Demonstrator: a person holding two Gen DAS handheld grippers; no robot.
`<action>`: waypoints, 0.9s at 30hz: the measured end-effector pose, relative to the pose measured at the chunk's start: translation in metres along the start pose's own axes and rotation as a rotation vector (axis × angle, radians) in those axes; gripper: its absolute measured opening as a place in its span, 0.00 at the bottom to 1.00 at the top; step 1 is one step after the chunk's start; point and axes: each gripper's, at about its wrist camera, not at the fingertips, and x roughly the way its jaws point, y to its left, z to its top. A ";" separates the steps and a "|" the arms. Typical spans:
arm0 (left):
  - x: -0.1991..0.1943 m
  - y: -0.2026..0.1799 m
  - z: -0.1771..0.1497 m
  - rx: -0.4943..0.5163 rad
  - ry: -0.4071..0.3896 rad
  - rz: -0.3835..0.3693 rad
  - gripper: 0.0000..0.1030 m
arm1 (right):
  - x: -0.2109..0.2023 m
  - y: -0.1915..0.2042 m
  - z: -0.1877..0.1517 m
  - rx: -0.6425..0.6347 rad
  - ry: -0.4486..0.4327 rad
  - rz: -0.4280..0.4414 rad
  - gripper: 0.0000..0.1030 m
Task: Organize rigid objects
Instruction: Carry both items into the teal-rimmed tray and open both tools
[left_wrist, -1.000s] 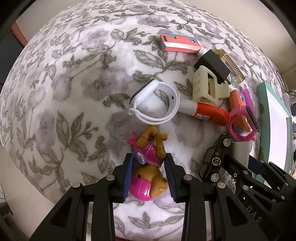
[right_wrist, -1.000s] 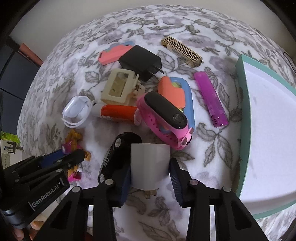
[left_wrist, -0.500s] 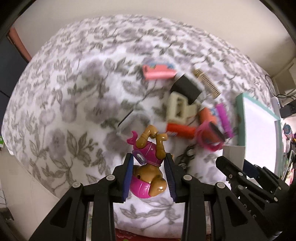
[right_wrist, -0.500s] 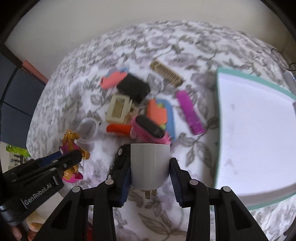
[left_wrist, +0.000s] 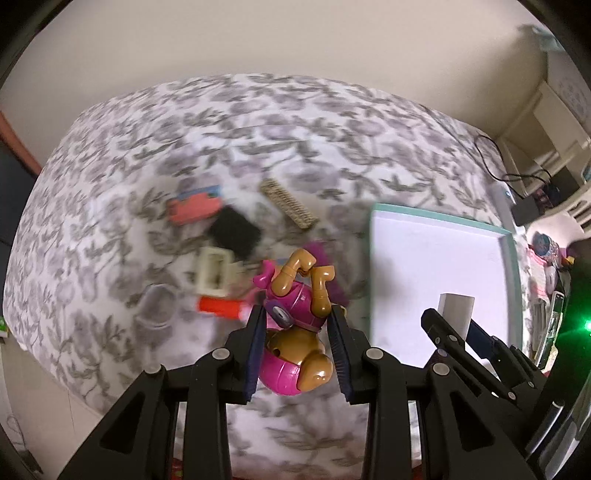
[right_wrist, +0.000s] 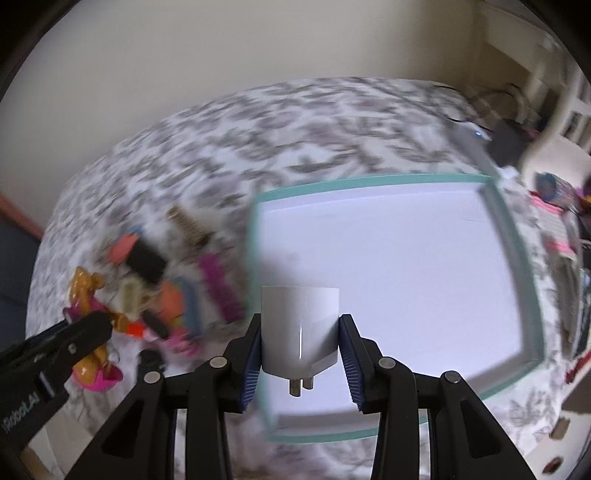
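Floral grey-and-white bedding fills my view, blurred. On its right lies a teal-rimmed tray with a white floor. Left of the tray, a heap of small items sits on the cover, too smeared for me to name. My right gripper clamps a white plug adapter above the tray's near-left corner. My left gripper grips a pink-and-brown toy puppy, above the bedding just left of the tray.
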 end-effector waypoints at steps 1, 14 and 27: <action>0.003 -0.009 0.002 0.005 0.003 -0.008 0.34 | 0.001 -0.009 0.002 0.019 0.003 -0.010 0.41; 0.059 -0.101 0.006 0.074 0.054 -0.046 0.34 | 0.012 -0.101 0.024 0.186 0.032 -0.152 0.41; 0.093 -0.145 0.002 0.140 0.070 -0.047 0.34 | 0.022 -0.138 0.032 0.231 0.051 -0.217 0.41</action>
